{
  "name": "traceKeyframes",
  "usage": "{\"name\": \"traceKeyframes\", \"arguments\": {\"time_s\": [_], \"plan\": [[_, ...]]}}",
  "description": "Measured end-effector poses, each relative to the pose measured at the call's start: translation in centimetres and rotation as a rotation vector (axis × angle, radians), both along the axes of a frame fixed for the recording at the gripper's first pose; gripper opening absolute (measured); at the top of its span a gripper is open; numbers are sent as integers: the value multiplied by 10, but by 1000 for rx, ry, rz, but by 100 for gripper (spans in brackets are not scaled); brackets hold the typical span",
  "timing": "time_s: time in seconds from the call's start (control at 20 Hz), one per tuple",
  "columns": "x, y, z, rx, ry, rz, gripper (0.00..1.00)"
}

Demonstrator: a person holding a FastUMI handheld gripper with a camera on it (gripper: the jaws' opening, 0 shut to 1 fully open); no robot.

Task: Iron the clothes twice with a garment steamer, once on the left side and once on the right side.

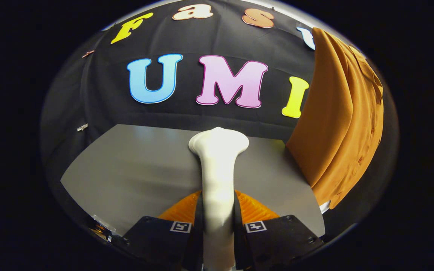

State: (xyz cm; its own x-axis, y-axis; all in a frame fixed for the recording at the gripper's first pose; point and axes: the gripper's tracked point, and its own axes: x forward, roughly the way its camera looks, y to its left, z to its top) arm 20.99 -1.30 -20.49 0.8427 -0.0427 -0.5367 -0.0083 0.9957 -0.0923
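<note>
The jaws [217,226] are gripping the steamer [217,165]: both orange fingers [256,210] are pressing on its white handle, one on each side, with no gap showing. The steamer's long axis is running straight ahead from the jaws, away toward the far wall, and its wider head is sitting at the far end, pointing forward over the grey surface [126,169].

The shirt [337,120], an orange-brown one with a buttoned front, is hanging to the right of the jaws and somewhat farther off than the steamer head. It is draping down so that its lower hem is reaching the right far corner of the surface. Its long axis is running top to bottom, roughly crosswise to the steamer's line. The steamer head and the shirt are apart; a stretch of bare surface and wall is lying between them.

So the relation that matters is this: the shirt is lying off to the right of where the head is pointing, not ahead of it. By my judgement, the coming move is calling for a swing of the head to the right and toward the cloth, then a stroke along the shirt's length. Neither side looks ironed yet, though the cloth alone cannot settle that.
</note>
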Motion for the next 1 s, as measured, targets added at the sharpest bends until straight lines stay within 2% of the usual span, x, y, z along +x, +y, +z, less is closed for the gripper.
{"name": "traceKeyframes", "arguments": {"time_s": [0.25, 0.3, 0.55, 1.0], "plan": [[-4, -2, 16, 19, -48, -14, 36], [-6, -3, 22, 16, -65, -17, 30], [-22, -2, 50, 31, -136, -29, 30], [-89, 11, 119, 19, -330, -72, 29]]}}
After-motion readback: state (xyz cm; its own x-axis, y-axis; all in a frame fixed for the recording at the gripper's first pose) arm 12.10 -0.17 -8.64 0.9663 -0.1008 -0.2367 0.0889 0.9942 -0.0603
